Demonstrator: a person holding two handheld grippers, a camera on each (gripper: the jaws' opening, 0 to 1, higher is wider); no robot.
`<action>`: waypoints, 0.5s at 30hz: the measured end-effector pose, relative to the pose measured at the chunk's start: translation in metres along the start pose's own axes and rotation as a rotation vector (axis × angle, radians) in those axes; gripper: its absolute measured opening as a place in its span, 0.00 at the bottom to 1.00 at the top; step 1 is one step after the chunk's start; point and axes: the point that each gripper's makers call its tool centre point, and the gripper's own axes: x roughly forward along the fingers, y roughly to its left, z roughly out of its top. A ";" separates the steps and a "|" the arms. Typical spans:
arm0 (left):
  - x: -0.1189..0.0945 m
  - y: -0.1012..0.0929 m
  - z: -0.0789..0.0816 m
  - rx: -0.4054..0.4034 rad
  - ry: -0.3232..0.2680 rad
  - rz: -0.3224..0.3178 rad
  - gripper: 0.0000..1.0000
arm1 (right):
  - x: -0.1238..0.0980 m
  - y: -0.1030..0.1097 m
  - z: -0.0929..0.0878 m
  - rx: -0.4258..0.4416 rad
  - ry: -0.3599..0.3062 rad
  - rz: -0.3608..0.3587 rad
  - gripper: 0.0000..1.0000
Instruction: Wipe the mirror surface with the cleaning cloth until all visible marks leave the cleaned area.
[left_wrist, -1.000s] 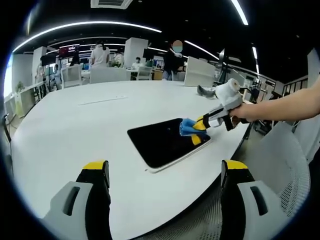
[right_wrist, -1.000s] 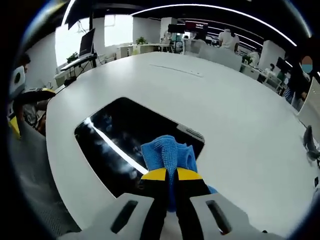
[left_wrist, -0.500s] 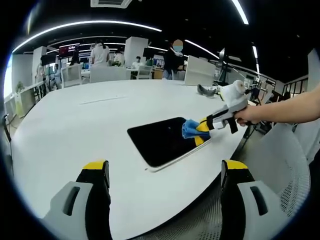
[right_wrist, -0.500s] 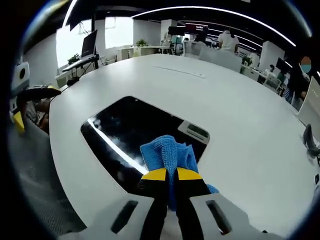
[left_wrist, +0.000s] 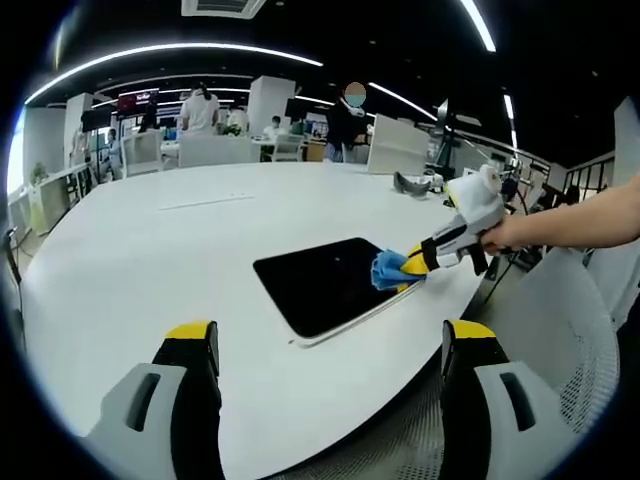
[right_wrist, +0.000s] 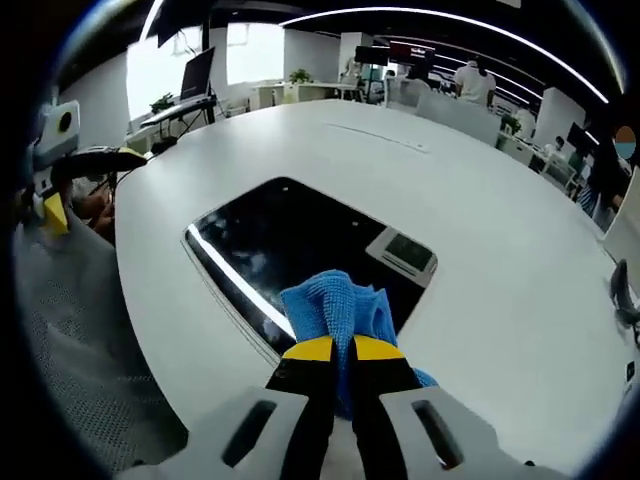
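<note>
The mirror (left_wrist: 328, 285) lay flat on the white tabletop (left_wrist: 150, 260), near the edge closest to the person; its dark glass reflected a ceiling light as a bright streak, and faint pale smudges showed on it in the right gripper view (right_wrist: 300, 240). The right hand-held gripper (right_wrist: 340, 350) was clenched on the blue cleaning cloth (right_wrist: 335, 310), which bunched out past the yellow jaw tips; in the left gripper view the cloth (left_wrist: 392, 270) rested at the mirror's edge nearest the person's hand (left_wrist: 497, 236). The left hand-held gripper (left_wrist: 330, 345) hung released and empty, jaws wide apart, well short of the mirror. The step in hand appeared to be wiping, mid-stroke at one end of the glass; the next move would likely call for drawing the cloth across the smudged part, pressed flat, without nudging the mirror off the tabletop edge.
</note>
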 end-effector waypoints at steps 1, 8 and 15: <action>0.000 0.000 0.000 0.000 -0.001 0.001 0.92 | -0.001 0.001 0.000 -0.003 0.002 0.002 0.00; -0.001 0.000 0.001 0.001 -0.004 0.001 0.92 | -0.002 0.002 0.000 -0.040 -0.007 0.006 0.00; -0.001 0.000 0.002 -0.001 -0.012 0.001 0.92 | -0.002 0.003 0.000 -0.055 -0.033 0.045 0.00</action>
